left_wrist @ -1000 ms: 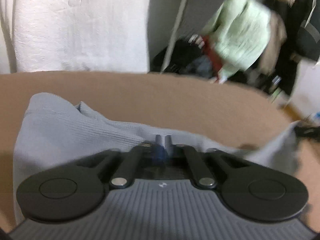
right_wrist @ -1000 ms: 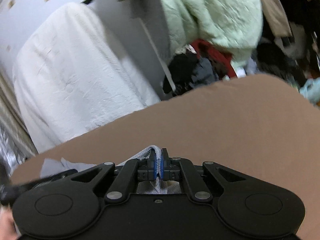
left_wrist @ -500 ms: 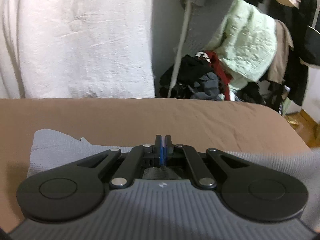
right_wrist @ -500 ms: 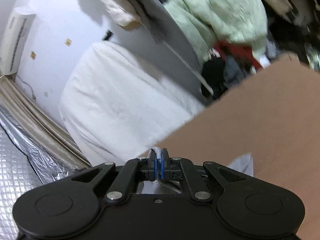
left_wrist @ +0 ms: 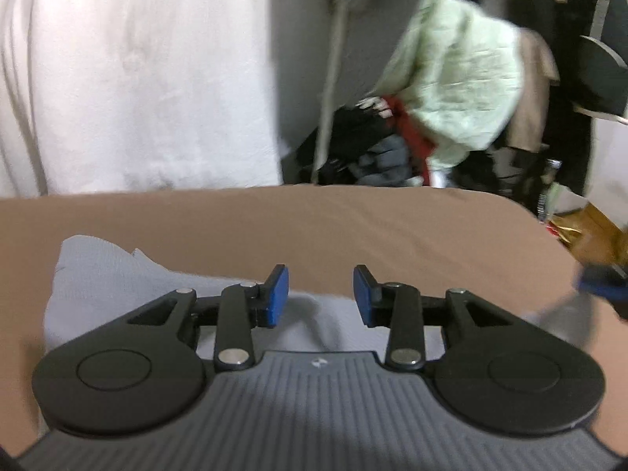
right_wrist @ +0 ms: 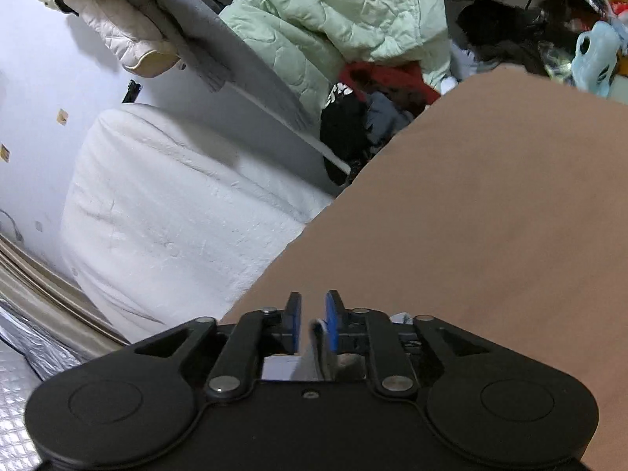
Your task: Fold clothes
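The left gripper (left_wrist: 321, 294) hangs with its blue pads spread wide over a grey knit garment (left_wrist: 117, 278), which lies flat on the brown tabletop (left_wrist: 353, 231). The right gripper (right_wrist: 313, 324) has its pads slightly parted, a fold of the grey cloth loose between them. Farther off are a white cover (right_wrist: 176, 216) and a pale green quilted jacket (right_wrist: 345, 11).
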